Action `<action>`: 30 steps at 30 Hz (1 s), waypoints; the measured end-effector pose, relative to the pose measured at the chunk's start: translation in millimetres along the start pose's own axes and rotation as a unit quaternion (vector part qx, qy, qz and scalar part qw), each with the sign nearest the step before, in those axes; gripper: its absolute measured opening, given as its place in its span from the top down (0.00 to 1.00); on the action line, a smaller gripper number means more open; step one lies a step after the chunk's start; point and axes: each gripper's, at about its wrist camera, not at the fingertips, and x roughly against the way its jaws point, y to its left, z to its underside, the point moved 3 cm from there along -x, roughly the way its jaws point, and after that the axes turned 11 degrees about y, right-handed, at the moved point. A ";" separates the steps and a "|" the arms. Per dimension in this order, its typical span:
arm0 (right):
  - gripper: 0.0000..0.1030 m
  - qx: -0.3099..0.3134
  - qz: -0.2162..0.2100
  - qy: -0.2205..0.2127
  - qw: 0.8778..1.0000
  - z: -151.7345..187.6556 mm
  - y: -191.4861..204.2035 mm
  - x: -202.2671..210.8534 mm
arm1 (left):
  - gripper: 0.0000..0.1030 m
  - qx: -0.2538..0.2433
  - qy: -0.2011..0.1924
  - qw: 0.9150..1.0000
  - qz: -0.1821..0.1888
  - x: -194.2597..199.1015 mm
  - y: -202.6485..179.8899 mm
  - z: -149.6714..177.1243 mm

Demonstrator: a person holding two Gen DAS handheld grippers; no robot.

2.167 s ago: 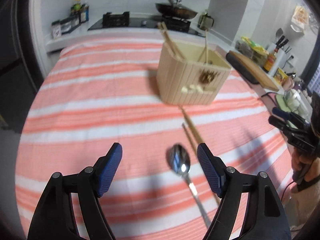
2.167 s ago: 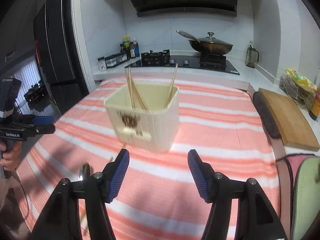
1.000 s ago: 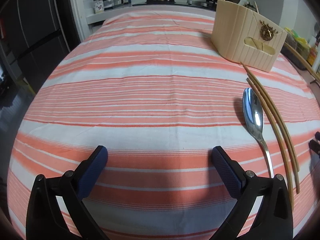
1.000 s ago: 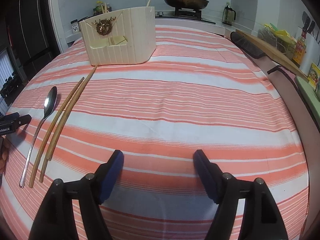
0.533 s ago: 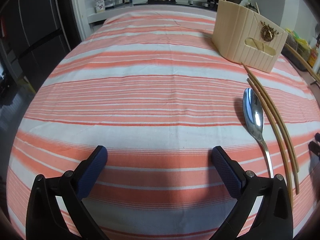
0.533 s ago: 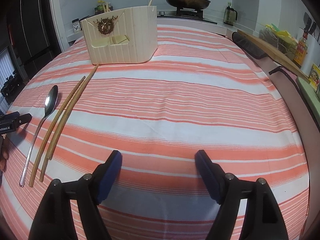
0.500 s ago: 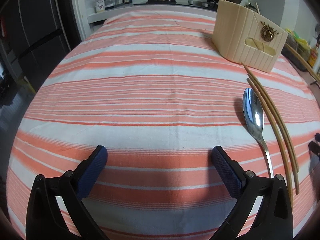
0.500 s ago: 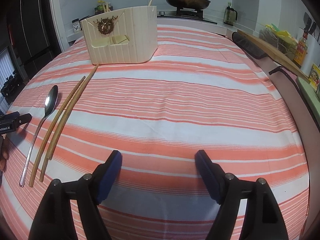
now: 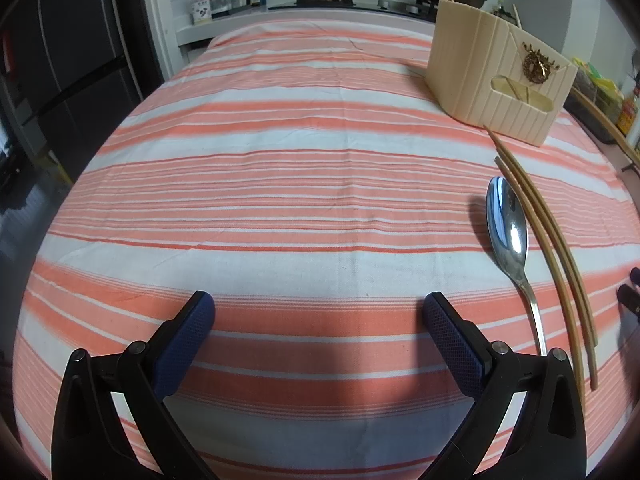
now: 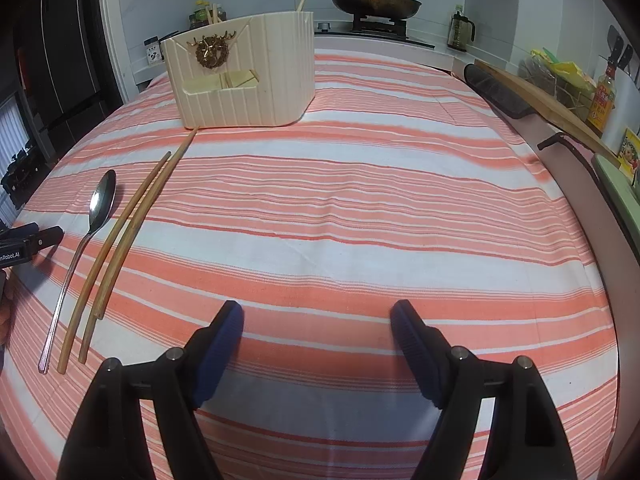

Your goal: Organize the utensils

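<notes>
Striped in orange and white, a cloth [image 9: 280, 184] is covering the surface, with a kitchen stove and a lidded pan [image 10: 374, 2] sitting behind it by the tiled wall. A cream ribbed utensil holder [image 10: 244, 76], bearing a gold deer-head ornament, is standing on the cloth toward the far end, and a few chopsticks are poking up out of it. A steel spoon [image 9: 508, 232] is lying flat on the cloth with its bowl pointing toward the holder. Just beside it, a pair of wooden chopsticks [image 9: 548, 240] is lying side by side, one tip reaching almost to the foot of the holder. In the right wrist view the spoon [image 10: 86, 240] and the chopsticks [image 10: 124, 224] are lying off to the left.

The left tongs [image 9: 318, 308] are hovering low over bare cloth with the jaws spread wide and nothing between the blue pads; the spoon is lying to their right. The right tongs [image 10: 316, 316] are likewise gaping wide and holding nothing, well apart from the utensils. A wooden cutting board [image 10: 548, 104] is resting along the right edge.
</notes>
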 end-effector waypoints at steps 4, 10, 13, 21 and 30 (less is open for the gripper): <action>0.23 -0.001 -0.001 -0.001 1.000 0.0 0.6 -0.2 | 0.00 0.016 -0.005 1.000 0.026 5.9 6.5 2.4; 0.23 0.001 0.001 0.000 1.000 -0.6 2.3 -1.1 | 0.01 0.048 -0.014 0.991 0.121 25.7 -5.4 9.1; 0.23 -0.001 0.022 0.005 1.000 -2.5 4.6 2.6 | 0.00 0.017 -0.008 0.990 0.141 31.5 -31.4 10.3; 0.33 0.057 -0.142 0.025 0.988 -43.8 79.2 18.5 | 0.03 -0.102 -0.010 0.994 0.043 19.3 -99.1 15.2; 0.85 0.068 -0.185 0.103 0.975 -74.2 117.5 -31.8 | 0.36 -0.113 -0.006 0.992 0.047 23.0 -87.8 24.6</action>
